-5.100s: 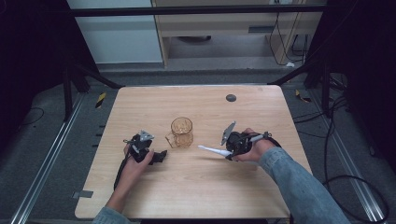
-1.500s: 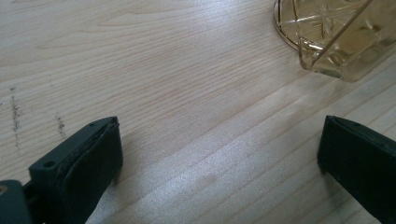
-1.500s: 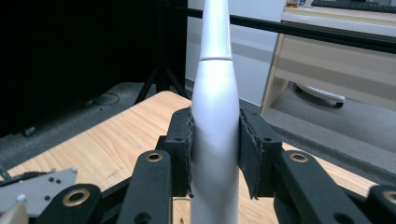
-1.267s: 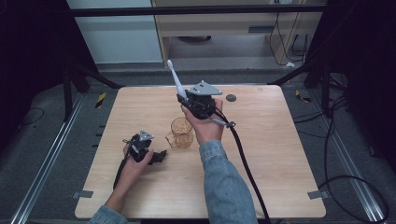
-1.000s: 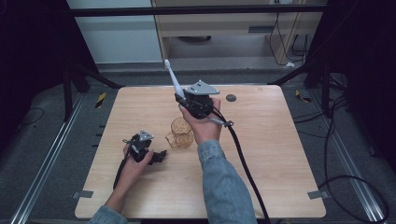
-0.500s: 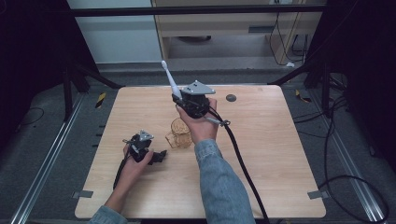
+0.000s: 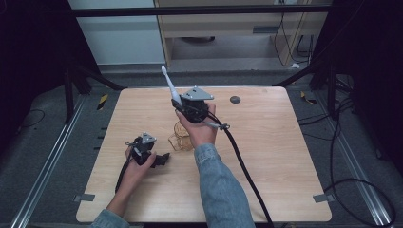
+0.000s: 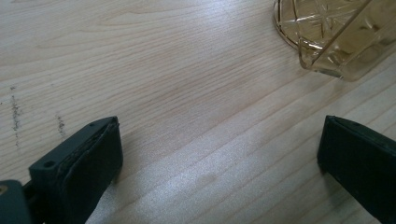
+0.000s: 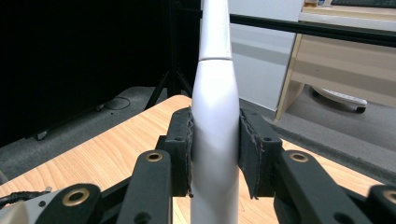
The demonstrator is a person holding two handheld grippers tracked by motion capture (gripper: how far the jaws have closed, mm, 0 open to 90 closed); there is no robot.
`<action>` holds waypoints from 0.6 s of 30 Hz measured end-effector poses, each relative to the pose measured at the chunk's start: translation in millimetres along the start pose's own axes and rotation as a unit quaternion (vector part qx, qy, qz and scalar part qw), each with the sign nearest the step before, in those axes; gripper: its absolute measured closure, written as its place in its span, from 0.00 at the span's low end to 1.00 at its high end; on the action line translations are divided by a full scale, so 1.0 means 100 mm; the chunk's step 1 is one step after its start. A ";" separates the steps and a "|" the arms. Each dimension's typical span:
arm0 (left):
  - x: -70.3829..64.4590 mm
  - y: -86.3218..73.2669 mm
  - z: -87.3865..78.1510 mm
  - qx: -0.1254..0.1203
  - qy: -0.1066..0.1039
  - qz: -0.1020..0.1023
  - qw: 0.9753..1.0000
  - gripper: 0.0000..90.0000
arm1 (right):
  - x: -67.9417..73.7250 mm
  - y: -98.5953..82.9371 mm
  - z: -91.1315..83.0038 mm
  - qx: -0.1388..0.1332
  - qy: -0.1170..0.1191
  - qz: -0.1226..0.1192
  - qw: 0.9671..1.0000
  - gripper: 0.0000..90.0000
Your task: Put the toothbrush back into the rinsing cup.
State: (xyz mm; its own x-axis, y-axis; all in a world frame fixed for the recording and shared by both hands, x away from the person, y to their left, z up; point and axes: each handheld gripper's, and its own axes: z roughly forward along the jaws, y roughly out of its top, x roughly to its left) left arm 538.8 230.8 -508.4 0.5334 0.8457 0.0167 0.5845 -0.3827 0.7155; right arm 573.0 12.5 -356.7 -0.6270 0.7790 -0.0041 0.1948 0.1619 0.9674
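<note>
Clamping a white toothbrush (image 9: 214, 140), the right gripper (image 9: 215, 154) fingers (image 9: 180, 149) press it.

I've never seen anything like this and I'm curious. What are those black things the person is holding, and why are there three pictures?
Those are grippers: hand-held tongs with two black jaws. One picture looks down from above the wooden table. The other two come from small cameras riding on each gripper, looking along its jaws.

From above, the right gripper is lifted over the table, and its own camera shows the jaws squeezed shut on a white toothbrush, which points upward. The left gripper rests low on the table with its jaws wide open and nothing between them.

A yellowish glass cup with a cut pattern stands on the table near the left gripper. A small dark round thing lies farther back.
</note>
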 end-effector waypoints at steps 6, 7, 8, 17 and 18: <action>0.00 0.00 0.00 0.001 -0.001 0.002 1.000 0.00 | -0.02 -0.06 0.06 0.004 0.000 0.007 1.000 0.74; 0.00 0.00 0.00 0.001 -0.001 0.002 1.000 0.00 | -0.02 -0.06 0.06 0.003 0.001 0.006 1.000 0.74; 0.00 0.00 0.00 0.001 -0.001 0.002 1.000 0.00 | -0.01 -0.07 0.07 0.002 0.002 0.006 1.000 0.74; 0.00 0.00 0.00 0.001 -0.001 0.002 1.000 0.00 | 0.01 -0.10 0.11 0.004 0.005 0.004 1.000 0.74; 0.00 0.00 0.00 0.001 -0.001 0.002 1.000 0.00 | 0.02 -0.10 0.11 0.005 0.005 0.003 1.000 0.74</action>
State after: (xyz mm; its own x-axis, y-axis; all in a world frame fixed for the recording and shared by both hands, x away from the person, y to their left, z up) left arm 538.9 231.1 -508.3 0.5368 0.8435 0.0175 0.5839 -0.3864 0.7140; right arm 578.5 18.9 -369.5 -0.6332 0.7740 0.0033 0.2057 0.1642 0.9648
